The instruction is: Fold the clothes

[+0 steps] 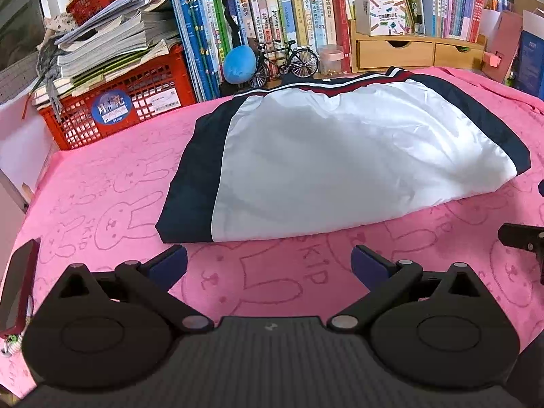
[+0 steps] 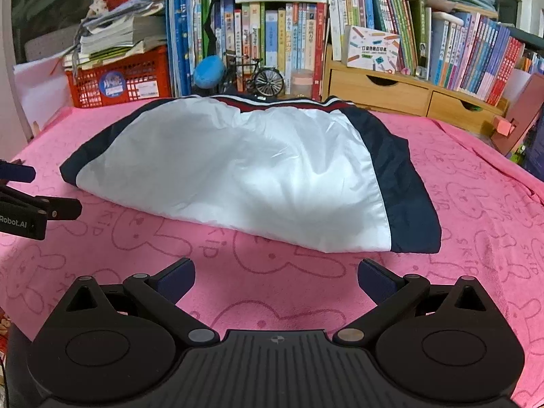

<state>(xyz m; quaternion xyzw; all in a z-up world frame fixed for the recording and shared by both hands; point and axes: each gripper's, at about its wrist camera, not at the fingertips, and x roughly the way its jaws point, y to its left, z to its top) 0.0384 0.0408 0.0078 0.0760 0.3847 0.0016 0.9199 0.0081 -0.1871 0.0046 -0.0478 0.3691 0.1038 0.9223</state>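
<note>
The right gripper (image 1: 523, 241) is cut off by the left-wrist picture's edge, so its jaws cannot be judged there. The garment (image 2: 238, 170) hides the model bicycle's (image 2: 261, 80) lower wheels. Book spines (image 2: 292, 34) are too small to read.

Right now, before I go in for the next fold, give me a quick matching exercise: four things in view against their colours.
Things:
1. towel under the garment
2. crate holding stacked papers
3. round plush by the model bicycle
4. middle panel of the folded garment

Colours:
a. white
b. blue
c. pink
d. red

Pairs: 1-c, 2-d, 3-b, 4-a
</note>
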